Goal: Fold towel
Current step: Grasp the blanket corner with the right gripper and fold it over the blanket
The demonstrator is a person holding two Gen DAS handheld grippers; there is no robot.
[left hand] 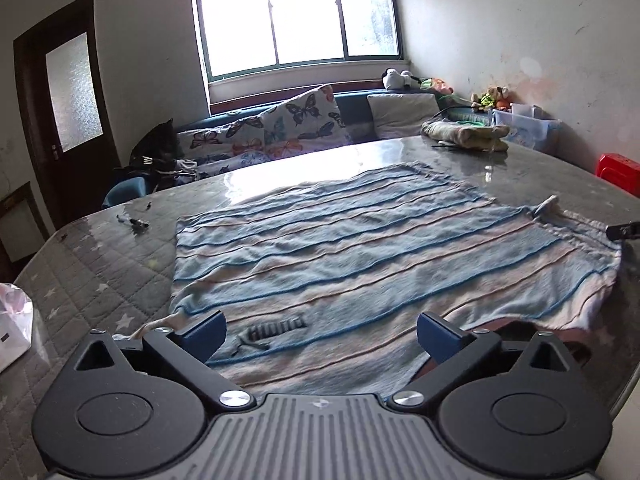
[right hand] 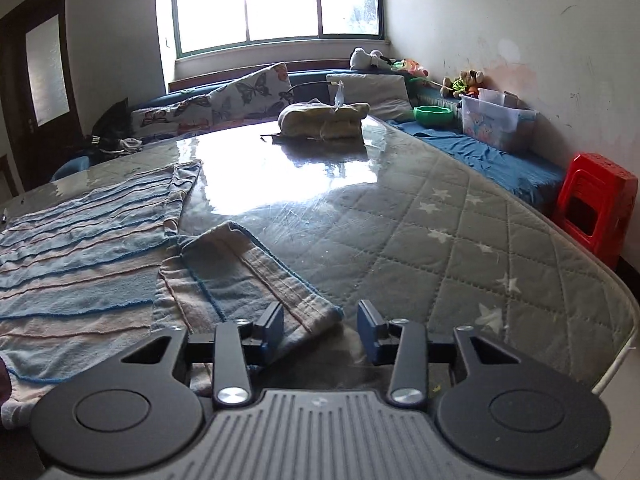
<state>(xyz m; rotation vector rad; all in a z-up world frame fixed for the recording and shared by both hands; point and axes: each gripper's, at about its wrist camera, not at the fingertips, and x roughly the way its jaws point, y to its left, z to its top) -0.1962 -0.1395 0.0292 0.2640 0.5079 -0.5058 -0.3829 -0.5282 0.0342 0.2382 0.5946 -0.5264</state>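
Striped towel spread on the quilted table, both grippers released above its near edge.

Left wrist view: the left gripper [left hand: 320,334] hangs over the towel [left hand: 360,248] with its jaws spread wide, nothing between them; the towel lies flat on the table [left hand: 100,280].
Right wrist view: the right gripper [right hand: 320,326] stands partly parted, its pads clear of the cloth; a flipped-up towel [right hand: 100,256] corner lies just ahead of its left finger [right hand: 274,326]. A folded cloth bundle [right hand: 324,120] sits far across the table [right hand: 460,220].

Blue, white and pink striped terry towel [left hand: 360,248] is spread mostly flat on the quilted grey star-print table cover [right hand: 460,240], logo end at the near edge. Its right corner [right hand: 248,272] is flipped over, showing the hemmed underside, a bit rumpled.
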